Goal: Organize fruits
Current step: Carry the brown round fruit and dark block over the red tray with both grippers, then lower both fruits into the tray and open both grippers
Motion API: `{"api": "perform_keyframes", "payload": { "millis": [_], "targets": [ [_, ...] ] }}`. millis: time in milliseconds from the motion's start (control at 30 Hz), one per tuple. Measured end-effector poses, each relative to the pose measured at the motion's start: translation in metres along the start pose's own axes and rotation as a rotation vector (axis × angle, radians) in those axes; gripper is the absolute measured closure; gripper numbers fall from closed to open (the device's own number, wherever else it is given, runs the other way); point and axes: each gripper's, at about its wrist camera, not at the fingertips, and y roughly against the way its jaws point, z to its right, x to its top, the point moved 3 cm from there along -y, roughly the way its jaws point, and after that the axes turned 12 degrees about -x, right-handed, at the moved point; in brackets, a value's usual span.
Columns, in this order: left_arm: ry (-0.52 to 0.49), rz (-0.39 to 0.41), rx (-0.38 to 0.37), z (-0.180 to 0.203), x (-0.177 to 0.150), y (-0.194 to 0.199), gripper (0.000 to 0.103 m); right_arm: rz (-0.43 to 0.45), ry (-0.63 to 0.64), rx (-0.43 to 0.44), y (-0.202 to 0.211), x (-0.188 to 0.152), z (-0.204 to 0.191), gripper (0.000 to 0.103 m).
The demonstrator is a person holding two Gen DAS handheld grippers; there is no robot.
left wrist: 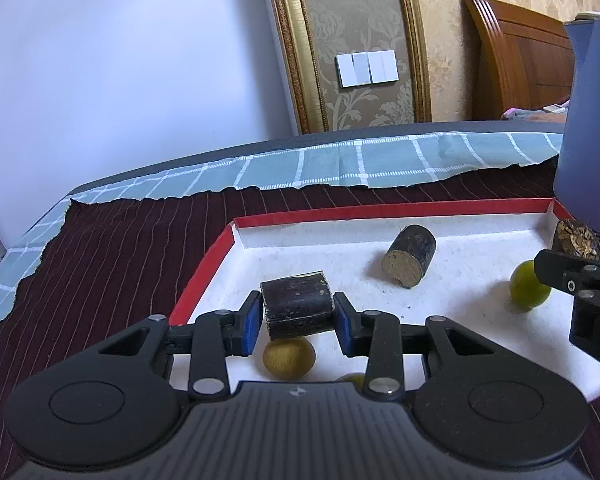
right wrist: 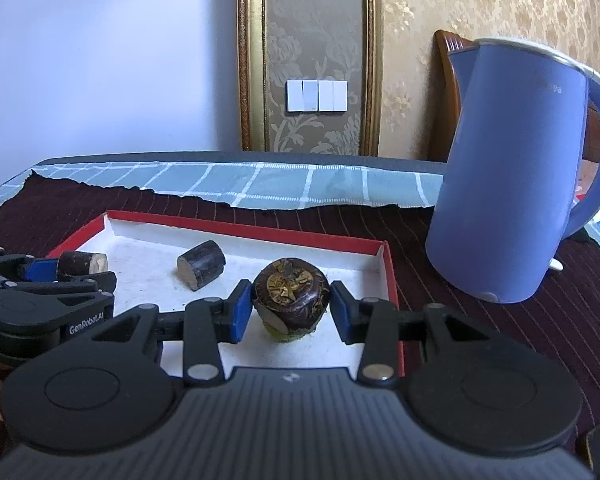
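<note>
Left wrist view: the left gripper (left wrist: 296, 316) has its blue pads closed narrowly on a dark sugarcane piece (left wrist: 297, 305), held crosswise above the white floor of the red-rimmed tray (left wrist: 204, 276). Under it lie a yellow-green fruit (left wrist: 289, 357) and part of another. A second cane piece (left wrist: 410, 255) lies loose further in, and a green fruit (left wrist: 529, 287) sits near the right gripper, which enters from the right edge.

Right wrist view: the right gripper (right wrist: 291, 312) is likewise nearly closed, clamped on a round dark fruit (right wrist: 290, 295) with a flaky brown top, over the tray's right side. A blue kettle (right wrist: 512, 176) stands on the cloth just outside the tray; the left camera catches only its flank. This view hides the small green fruits but shows the left gripper from the side.

Both hands seem mid-carry, each with one item. Next, I judge, each item needs a spot with its own kind, set down clear of the loose fruit beneath.
</note>
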Motion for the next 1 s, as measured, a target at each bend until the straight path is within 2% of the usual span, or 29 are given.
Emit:
{"api": "perform_keyframes", "payload": {
  "millis": [500,1000],
  "targets": [
    [0.043,-0.001,0.017,-0.012,0.01,-0.024,0.066,-0.002,-0.02,0.004,-0.021,0.013,-0.002,0.063],
    [0.043,0.046,0.022,-0.016,0.013,-0.025,0.066,0.028,-0.019,0.019,-0.03,0.012,-0.007,0.063]
  ]
}}
